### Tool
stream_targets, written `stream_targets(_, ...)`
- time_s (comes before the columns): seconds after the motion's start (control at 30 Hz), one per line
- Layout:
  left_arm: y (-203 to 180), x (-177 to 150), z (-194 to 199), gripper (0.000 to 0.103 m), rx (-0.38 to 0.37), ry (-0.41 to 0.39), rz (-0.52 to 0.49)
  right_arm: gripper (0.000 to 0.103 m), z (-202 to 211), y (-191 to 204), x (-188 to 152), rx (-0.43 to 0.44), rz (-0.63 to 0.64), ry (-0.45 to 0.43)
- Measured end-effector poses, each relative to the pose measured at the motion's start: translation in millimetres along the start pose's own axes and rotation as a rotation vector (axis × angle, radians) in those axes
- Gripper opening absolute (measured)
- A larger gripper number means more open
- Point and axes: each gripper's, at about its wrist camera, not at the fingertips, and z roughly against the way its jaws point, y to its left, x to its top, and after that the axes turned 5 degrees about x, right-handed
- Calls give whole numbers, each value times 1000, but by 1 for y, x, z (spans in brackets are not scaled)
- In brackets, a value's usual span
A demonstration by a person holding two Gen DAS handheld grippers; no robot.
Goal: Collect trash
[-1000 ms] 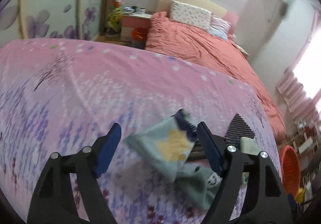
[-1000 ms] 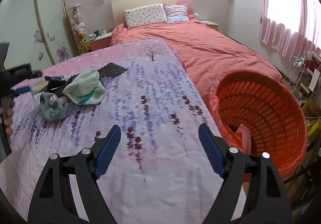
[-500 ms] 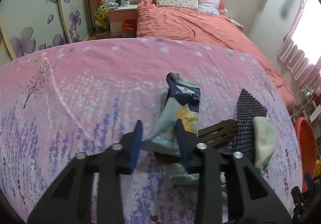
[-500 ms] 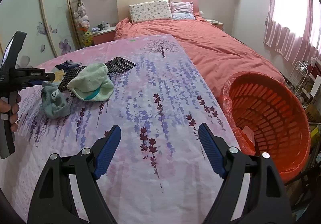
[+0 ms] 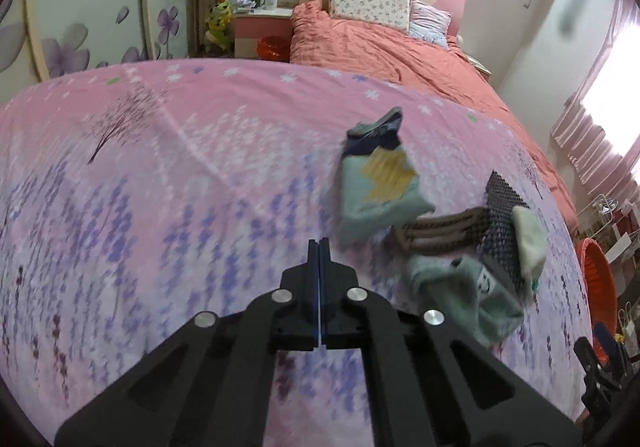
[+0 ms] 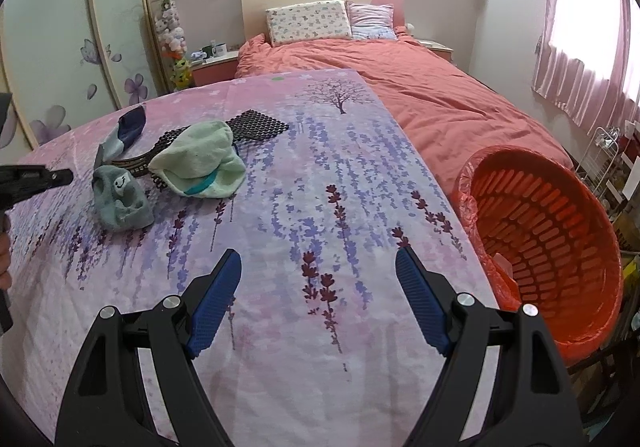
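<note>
The left gripper (image 5: 319, 247) has its jaws pressed together on nothing. The sock (image 5: 380, 183) lies ahead and to its right on the cover (image 5: 160, 167), untouched. Reopen the jaws, shift right, straddle the sock's near edge, then close and check the hold before lifting. The right gripper (image 6: 318, 303) hovers with jaws apart and empty; the basket (image 6: 544, 239) stands to its right.

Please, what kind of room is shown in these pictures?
Most likely a home bedroom: a bed with pillows, a nightstand beside it, and a wardrobe with flower-printed sliding doors.
</note>
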Motion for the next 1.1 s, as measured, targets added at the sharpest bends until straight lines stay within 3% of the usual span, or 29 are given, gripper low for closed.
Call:
stream_targets(0.03,3,1,3,7,-3,-4,23,79,-1,1,0,2,2,1)
stream_targets(0.1,3,7,7,50,-17,-19,52,79,-1,4,0,5,7,-1)
stream_targets(0.13,0,12,9,58,-19,-38,73,79,-1,6,0,6,10,-1)
stream_targets(0.3,-37,39,-1,70,-22,-48,35,79,-3,5,1,15,7,10)
stream_targets(0.47,-67,58,-46,68,78,26,-29,79,-4,3,1,18,6,11)
stream_targets(0.53,-67,61,-60,55,110,52,-31,79,-5,2,2,18,8,12)
stream_targets(0.57,-65,63,-67,43,123,67,-34,79,-5,2,2,19,8,13)
stream_targets(0.6,-62,63,-70,42,129,76,-33,79,-5,1,2,21,8,15)
stream_targets(0.83,-26,50,-40,37,98,40,-21,79,-9,4,4,43,8,14)
stream_targets(1.1,15,-25,12,40,78,68,-42,79,-15,29,20,107,22,-24)
